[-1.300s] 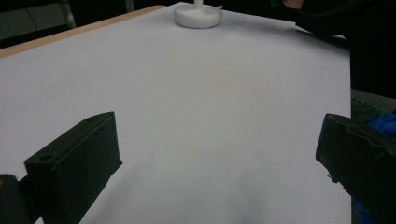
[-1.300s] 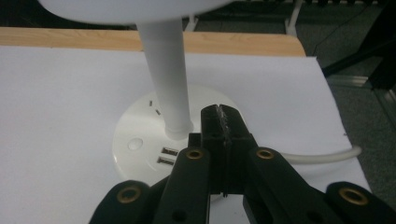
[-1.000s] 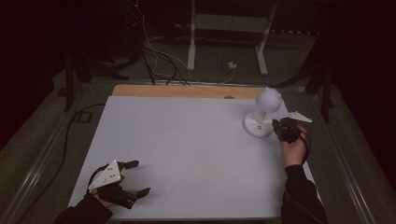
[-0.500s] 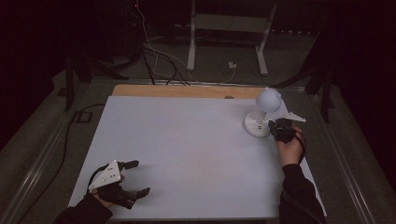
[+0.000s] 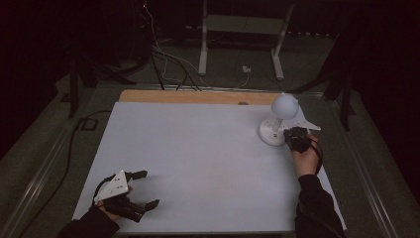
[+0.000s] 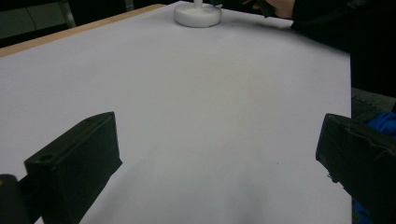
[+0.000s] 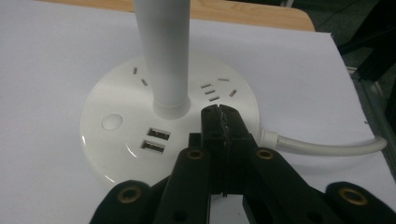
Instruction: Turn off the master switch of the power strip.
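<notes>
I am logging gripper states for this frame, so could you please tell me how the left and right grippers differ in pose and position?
The left gripper has its jaws wide apart; the right gripper has its jaws pressed together. The left gripper rests at the near left of the table, far from the lamp; the right gripper's tips sit over the lamp's round base, close to the stem. Both are black, hand-held, and hold nothing.

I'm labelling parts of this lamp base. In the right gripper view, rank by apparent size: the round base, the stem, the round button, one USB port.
1. round base
2. stem, though nearness may inflate it
3. round button and USB port look alike; unranked.
</notes>
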`<move>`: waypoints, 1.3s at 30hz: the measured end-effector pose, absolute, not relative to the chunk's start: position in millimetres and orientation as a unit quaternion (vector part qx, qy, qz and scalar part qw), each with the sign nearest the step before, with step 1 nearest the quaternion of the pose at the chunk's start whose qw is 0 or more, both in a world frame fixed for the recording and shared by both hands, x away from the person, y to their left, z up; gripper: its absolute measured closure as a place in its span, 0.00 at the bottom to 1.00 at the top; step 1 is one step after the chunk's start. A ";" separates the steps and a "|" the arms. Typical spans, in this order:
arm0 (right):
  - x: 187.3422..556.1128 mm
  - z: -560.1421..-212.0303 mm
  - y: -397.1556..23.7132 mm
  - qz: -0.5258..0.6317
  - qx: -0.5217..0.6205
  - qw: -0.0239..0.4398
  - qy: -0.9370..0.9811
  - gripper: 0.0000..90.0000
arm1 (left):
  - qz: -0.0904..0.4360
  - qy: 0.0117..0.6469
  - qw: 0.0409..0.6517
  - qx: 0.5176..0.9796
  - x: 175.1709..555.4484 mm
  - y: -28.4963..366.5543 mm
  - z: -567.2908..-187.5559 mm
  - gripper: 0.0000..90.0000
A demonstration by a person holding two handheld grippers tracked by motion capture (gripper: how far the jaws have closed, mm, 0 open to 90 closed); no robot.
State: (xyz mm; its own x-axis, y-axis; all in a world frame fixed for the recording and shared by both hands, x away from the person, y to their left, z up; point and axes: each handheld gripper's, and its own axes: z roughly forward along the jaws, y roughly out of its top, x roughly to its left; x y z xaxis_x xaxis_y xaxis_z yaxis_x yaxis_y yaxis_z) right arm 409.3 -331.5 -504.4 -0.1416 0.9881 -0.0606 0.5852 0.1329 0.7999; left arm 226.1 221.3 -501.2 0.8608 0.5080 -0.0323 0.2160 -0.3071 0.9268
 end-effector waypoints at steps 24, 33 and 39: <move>410.0 -510.6 -330.4 0.324 0.566 0.321 0.687 1.00 | 0.135 0.226 0.542 0.798 225.4 221.2 -501.0 0.00; 409.9 -511.0 -327.5 0.317 0.571 0.325 0.684 1.00 | 0.135 0.226 0.543 0.798 225.0 221.0 -500.9 0.00; 408.7 -513.2 -326.0 0.317 0.568 0.334 0.683 1.00 | 0.135 0.226 0.543 0.798 224.8 221.3 -500.8 0.00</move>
